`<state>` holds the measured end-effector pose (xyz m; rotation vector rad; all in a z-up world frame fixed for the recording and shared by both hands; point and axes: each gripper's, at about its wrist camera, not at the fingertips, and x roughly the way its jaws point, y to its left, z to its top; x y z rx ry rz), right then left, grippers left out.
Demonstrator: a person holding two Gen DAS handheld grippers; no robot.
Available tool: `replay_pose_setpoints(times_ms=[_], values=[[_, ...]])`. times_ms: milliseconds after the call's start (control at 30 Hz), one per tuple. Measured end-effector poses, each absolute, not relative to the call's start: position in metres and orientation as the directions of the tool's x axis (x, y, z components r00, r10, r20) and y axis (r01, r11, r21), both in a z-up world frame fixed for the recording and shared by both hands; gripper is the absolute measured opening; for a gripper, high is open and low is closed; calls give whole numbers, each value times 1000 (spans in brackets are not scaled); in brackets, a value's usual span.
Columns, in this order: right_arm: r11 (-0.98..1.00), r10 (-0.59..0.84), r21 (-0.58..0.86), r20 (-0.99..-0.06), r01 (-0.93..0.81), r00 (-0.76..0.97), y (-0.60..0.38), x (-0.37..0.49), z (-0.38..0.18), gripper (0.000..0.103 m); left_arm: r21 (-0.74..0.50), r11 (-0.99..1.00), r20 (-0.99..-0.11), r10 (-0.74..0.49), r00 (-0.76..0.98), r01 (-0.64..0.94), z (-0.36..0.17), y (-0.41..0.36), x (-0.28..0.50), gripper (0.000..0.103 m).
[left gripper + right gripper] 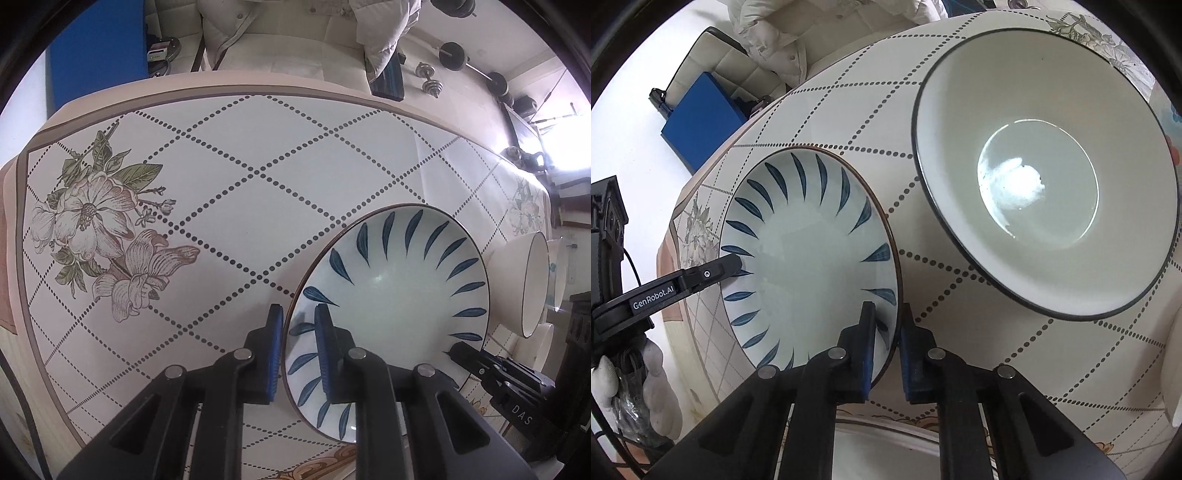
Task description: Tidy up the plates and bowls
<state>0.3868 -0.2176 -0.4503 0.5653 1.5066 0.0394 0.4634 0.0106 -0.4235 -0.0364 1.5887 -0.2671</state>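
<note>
Both tools were clenched on the same leaf-patterned plate (391,295), one at each side of its rim. The left tool (297,350) pinched the rim with one blue pad inside the plate and one outside; the right tool (888,350) did likewise on the opposite edge, its tip also showing at the plate's far side in the left wrist view. The plate sat on the tabletop (258,155), just beside a large white bowl (1045,173) with a dark rim, and more bowls (532,284) lay beyond that one. The step in hand looked like a two-handed lift of the plate. To do it well, both grips should stay firm and rise together so the plate remains level and no twist loads the glazed rim, which could slip between the pads. The path should clear the white bowl's rim before any sideways travel. Where the plate should go could not be told from these views.
</note>
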Motion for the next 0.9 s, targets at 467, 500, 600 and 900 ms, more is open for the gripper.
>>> replay_pose_setpoints(times_ms=[467,500,600,900], values=[[890,376,398,-917,221,136,-223,387,-411,12,-200,967,-977,-209,39,157,-387,14,446,15],[890,378,401,-915,217,138,-224,386,-409,12,-203,966,-976,-212,43,160,-384,14,445,15],[889,387,411,-910,200,149,-226,377,-399,12,-219,962,-971,-231,57,165,-372,14,439,15],[881,414,440,-894,171,168,-232,342,-372,12,-234,953,-962,-255,95,192,-340,6,405,15]])
